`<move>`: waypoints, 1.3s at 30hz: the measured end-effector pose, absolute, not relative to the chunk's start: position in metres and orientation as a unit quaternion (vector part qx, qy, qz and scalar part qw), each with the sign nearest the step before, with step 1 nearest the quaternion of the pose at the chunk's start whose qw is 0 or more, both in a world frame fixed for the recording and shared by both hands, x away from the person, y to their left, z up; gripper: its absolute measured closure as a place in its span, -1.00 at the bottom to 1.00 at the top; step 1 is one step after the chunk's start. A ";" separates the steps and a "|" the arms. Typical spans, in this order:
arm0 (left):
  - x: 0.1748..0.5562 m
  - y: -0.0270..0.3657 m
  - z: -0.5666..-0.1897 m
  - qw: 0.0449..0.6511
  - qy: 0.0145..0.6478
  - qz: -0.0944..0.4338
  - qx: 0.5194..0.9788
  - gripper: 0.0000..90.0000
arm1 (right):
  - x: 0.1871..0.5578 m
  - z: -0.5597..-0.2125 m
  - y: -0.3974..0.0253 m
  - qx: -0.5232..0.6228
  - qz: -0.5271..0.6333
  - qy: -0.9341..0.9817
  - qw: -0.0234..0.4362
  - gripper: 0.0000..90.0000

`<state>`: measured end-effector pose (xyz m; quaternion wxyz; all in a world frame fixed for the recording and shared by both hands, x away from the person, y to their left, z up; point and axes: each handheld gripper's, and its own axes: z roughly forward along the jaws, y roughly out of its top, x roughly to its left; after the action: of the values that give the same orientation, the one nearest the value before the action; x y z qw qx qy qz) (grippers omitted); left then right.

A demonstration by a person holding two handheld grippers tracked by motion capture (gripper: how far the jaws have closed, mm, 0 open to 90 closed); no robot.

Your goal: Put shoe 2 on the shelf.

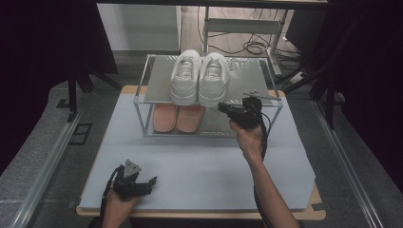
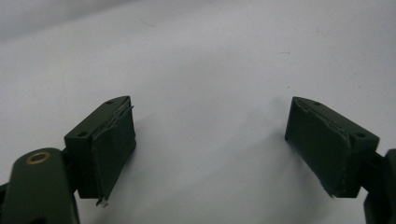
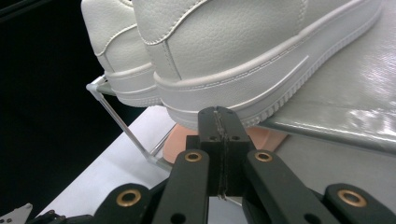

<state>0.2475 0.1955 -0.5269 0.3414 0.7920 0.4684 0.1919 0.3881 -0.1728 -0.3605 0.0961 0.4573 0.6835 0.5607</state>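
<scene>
A pair of white sneakers (image 1: 199, 78) stands side by side on the top shelf of a small metal-framed shoe rack (image 1: 157, 90) at the far middle of the tabletop (image 1: 199, 166), heels toward the near side and slightly overhanging the shelf's near edge. On the lower level of the rack, under the sneakers, lies a pair of pink slippers (image 1: 178, 118). The right claw (image 1: 222, 108) is raised at the rack's near right, its tips just beside the heel of the right-hand sneaker (image 1: 213, 80); in the right gripper view its jaws are pressed together with nothing between them, pointing at the sole edge of that sneaker (image 3: 243, 70), and whether they touch it cannot be told. The left claw (image 1: 151, 181) sits low over the near left of the tabletop, well apart from the rack, pointing right; in the left gripper view its jaws stand wide apart over the bare pale surface (image 2: 210, 70), holding nothing.
</scene>
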 end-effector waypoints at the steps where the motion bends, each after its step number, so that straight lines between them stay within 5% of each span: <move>1: 0.248 0.195 -0.527 0.342 0.469 0.192 0.791 -0.65 | 0.390 -0.361 -0.171 0.458 0.562 0.684 0.088 0.99; 12: 0.247 0.195 -0.527 0.343 0.469 0.192 0.791 -0.65 | 0.389 -0.359 -0.171 0.451 0.554 0.694 0.092 0.80; 27: 0.247 0.195 -0.527 0.344 0.470 0.192 0.790 -0.65 | 0.364 -0.363 -0.179 0.401 0.527 0.737 0.135 0.08; 39: 0.247 0.195 -0.527 0.344 0.470 0.193 0.790 -0.65 | 0.345 -0.376 -0.197 0.366 0.489 0.772 0.175 -0.20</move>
<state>0.2473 0.1952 -0.5272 0.3437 0.7899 0.4699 0.1928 0.3453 -0.1965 -0.3761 0.1749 0.3664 0.7719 0.4891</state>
